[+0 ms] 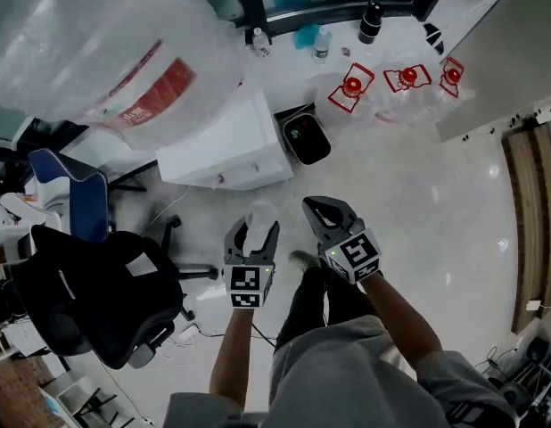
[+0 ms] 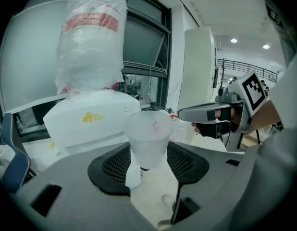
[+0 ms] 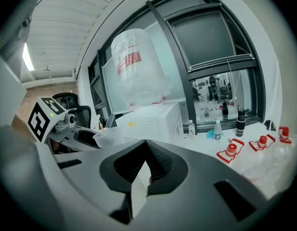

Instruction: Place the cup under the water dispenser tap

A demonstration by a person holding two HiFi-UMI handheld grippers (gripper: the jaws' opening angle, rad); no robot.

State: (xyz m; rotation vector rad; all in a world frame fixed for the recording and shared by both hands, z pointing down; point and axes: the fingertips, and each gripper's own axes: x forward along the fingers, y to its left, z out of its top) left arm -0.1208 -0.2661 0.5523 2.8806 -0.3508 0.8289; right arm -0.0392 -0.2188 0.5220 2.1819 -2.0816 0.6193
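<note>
A translucent plastic cup [image 1: 259, 216] stands upright between the pads of my left gripper [image 1: 255, 229], which is shut on it just above its base. In the left gripper view the cup [image 2: 148, 137] fills the gap of the left gripper [image 2: 148, 161]. The white water dispenser [image 1: 229, 146] stands ahead and to the left, with a plastic-wrapped bottle [image 1: 106, 52] on top. I cannot make out its tap. My right gripper [image 1: 318, 209] hangs beside the left one with its jaws together and nothing in them. From its own view the right gripper [image 3: 144, 146] faces the dispenser [image 3: 151, 120].
A black bin [image 1: 305, 138] stands right of the dispenser. Red-capped bottles in plastic [image 1: 351, 87] lie on the floor at the back right, with small bottles [image 3: 216, 131] along the window. A black office chair [image 1: 88, 292] and a blue chair [image 1: 78, 194] stand at the left.
</note>
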